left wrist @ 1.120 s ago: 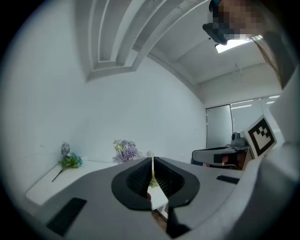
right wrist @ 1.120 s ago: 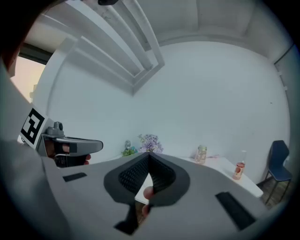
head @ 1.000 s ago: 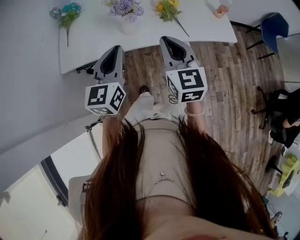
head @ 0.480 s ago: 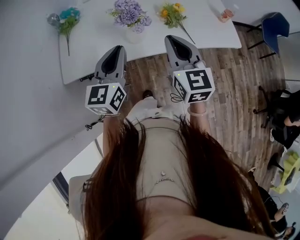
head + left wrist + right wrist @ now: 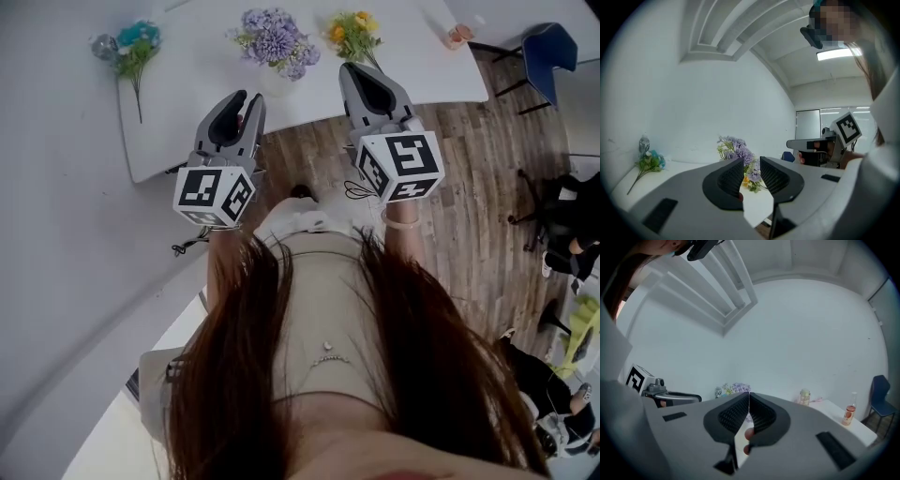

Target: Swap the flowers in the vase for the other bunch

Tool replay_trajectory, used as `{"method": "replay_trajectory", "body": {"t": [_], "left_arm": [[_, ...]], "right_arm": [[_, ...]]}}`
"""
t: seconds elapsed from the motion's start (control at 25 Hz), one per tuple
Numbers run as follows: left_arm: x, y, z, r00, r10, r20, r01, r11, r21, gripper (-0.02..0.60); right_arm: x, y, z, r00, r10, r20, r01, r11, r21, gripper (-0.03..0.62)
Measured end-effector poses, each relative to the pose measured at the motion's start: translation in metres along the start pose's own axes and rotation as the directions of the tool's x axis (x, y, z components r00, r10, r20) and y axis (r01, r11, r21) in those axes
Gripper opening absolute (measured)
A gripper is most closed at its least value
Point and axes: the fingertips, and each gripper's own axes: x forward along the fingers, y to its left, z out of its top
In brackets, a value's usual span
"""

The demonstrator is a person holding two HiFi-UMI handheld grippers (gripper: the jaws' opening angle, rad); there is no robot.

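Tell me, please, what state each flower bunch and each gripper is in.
Purple flowers: standing in the vase.
Yellow bunch: lying on the table.
Teal bunch: lying on the table.
Left gripper: jaws just opening, apart, nothing between them.
Right gripper: shut, empty.

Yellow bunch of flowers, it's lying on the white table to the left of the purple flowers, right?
No. The head view shows the yellow bunch lying on the white table to the right of the purple flowers, not the left; the blue bunch is on their left.
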Motion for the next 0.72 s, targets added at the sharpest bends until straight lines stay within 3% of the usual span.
{"method": "replay_trajectory", "body": {"t": [0.4, 0.72], "left_arm": [[0.016, 0.007, -0.014, 0.999, -0.041, -0.008, 0.041, 0.999, -0.029, 0.158], [0.024, 0.013, -0.028, 1.0, -0.003, -0.009, 0.003, 0.999, -0.039, 0.23]], "right_arm": [[0.014, -0.011, -0.001, 1.0, -0.013, -0.009, 0.013, 1.0, -0.007, 0.028], [0.036, -0.022, 0.008, 1.0, 0.024, 0.002, -0.024, 0.999, -0.02, 0.028]]}}
